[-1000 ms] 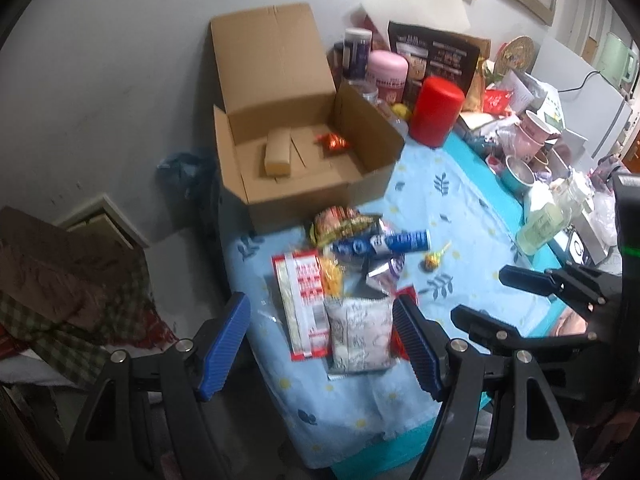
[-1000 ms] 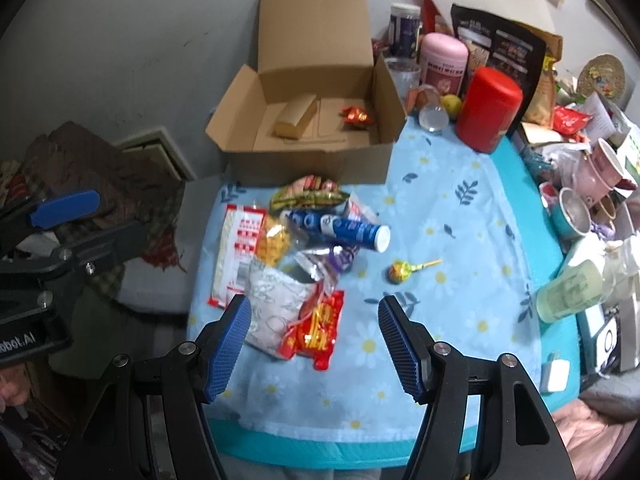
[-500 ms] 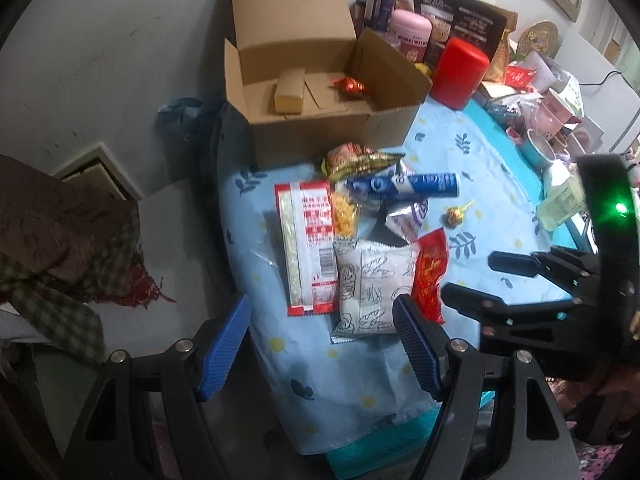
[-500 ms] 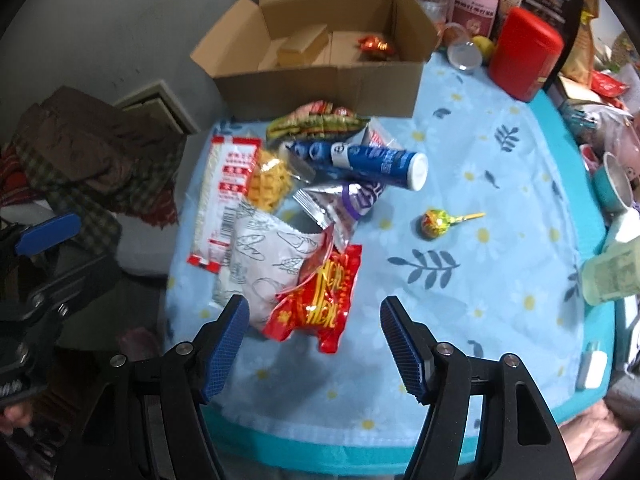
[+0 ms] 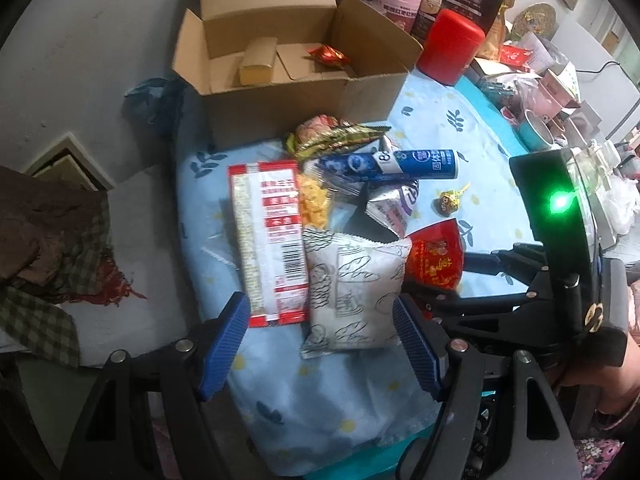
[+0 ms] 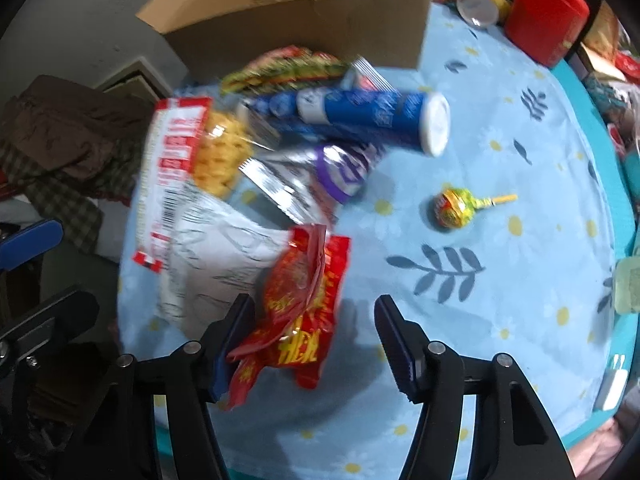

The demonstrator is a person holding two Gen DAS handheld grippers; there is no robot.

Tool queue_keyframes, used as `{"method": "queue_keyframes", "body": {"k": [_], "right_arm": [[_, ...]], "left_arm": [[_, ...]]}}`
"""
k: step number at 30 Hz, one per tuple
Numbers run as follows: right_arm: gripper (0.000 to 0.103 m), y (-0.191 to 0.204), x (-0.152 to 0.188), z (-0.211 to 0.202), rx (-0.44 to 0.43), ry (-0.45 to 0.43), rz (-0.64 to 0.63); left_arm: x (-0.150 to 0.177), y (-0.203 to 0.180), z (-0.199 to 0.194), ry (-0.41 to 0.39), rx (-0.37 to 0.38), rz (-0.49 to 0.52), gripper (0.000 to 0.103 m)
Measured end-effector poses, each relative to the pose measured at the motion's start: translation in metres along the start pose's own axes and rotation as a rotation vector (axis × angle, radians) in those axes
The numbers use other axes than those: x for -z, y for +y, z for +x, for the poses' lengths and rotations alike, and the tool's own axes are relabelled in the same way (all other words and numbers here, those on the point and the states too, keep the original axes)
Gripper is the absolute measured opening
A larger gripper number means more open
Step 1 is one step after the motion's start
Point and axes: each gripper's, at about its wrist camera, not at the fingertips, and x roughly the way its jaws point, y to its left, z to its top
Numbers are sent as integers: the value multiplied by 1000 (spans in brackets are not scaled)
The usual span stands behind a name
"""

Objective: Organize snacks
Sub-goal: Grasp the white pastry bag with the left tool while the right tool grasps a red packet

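Here the right gripper (image 6: 316,340), jaws closing around but not yet pinching the red snack packet (image 6: 300,312), may snag the white pouch (image 6: 216,268) overlapping it; the left gripper (image 5: 320,340) hangs open.

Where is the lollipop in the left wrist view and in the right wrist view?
Left wrist view: the lollipop lies right of centre on the blue tablecloth, just below the cap end of the blue tube.
Right wrist view: the lollipop lies right of centre, its stick pointing right, below the tube's white cap.
Shared landmark: the red canister, upper right in both.
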Motion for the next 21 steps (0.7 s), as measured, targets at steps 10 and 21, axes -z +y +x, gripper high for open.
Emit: {"method": "queue_keyframes", "body": {"k": [10, 21], "right_arm": [[38, -24, 9, 4, 22, 63, 24], [38, -49, 18, 2, 43, 76, 54]], "left_arm": [[-3, -12, 49, 95, 76, -4, 74], [1, -33, 97, 205, 17, 80, 74]]}}
